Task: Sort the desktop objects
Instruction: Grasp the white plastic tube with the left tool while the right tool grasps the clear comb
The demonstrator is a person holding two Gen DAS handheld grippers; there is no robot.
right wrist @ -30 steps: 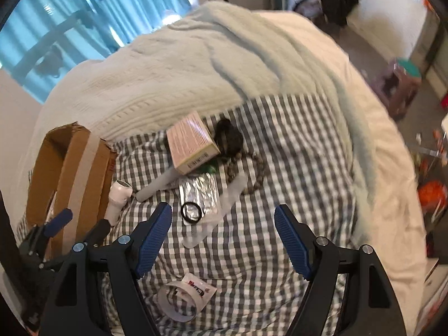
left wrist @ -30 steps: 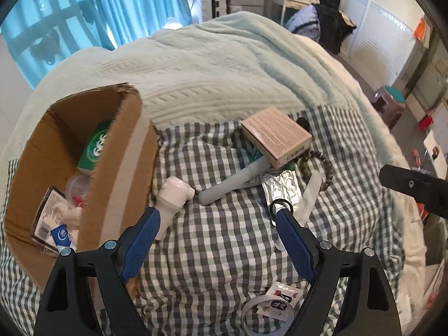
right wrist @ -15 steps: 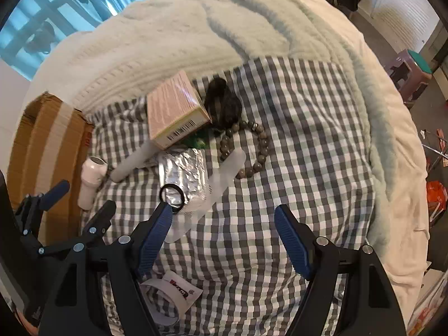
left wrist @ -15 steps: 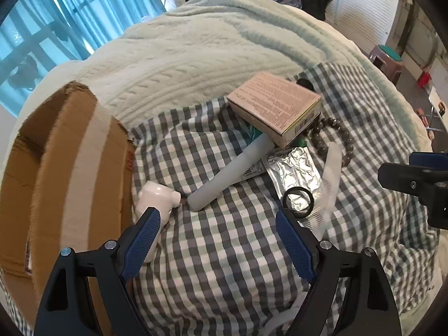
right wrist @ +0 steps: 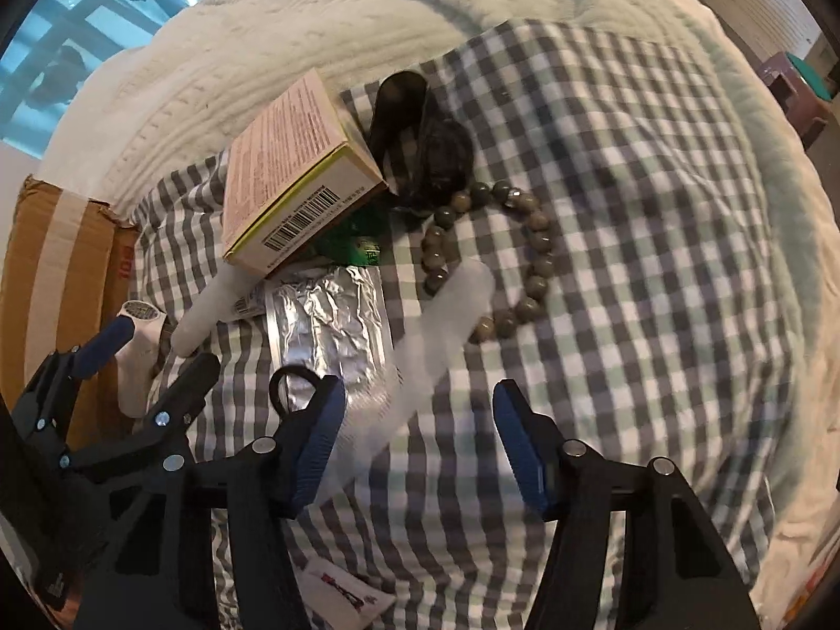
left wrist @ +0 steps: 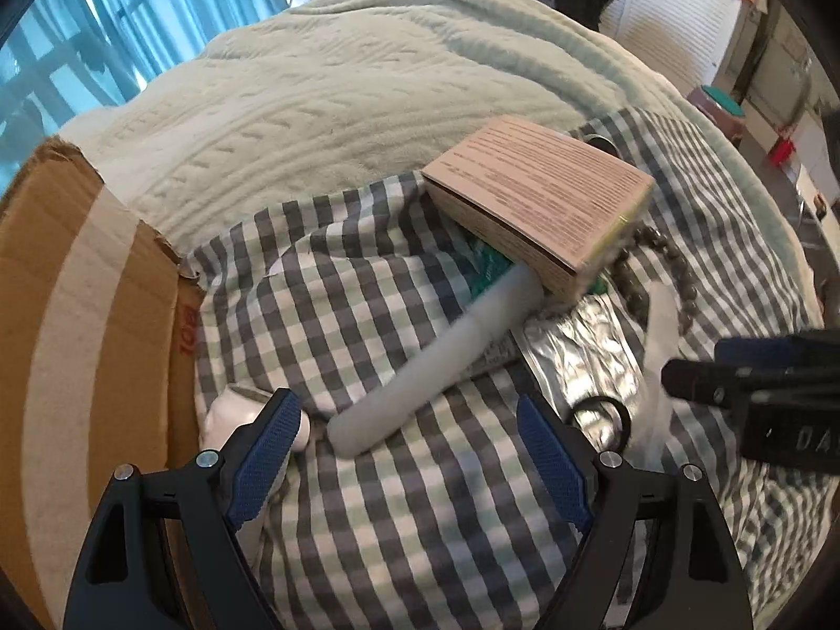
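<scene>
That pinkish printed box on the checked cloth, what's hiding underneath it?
Under the box lie a white tube's far end and green packaging. How far either extends underneath is covered.

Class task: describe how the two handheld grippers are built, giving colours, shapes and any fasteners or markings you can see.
Both the left gripper and the right gripper have matte black angular frames with triangular cut-outs, silver round bolts at the pivots, and blue finger pads with a fine knurled texture. Pale embossed letters show on the right gripper's black body in the left view. No cables or sleeves show.
</scene>
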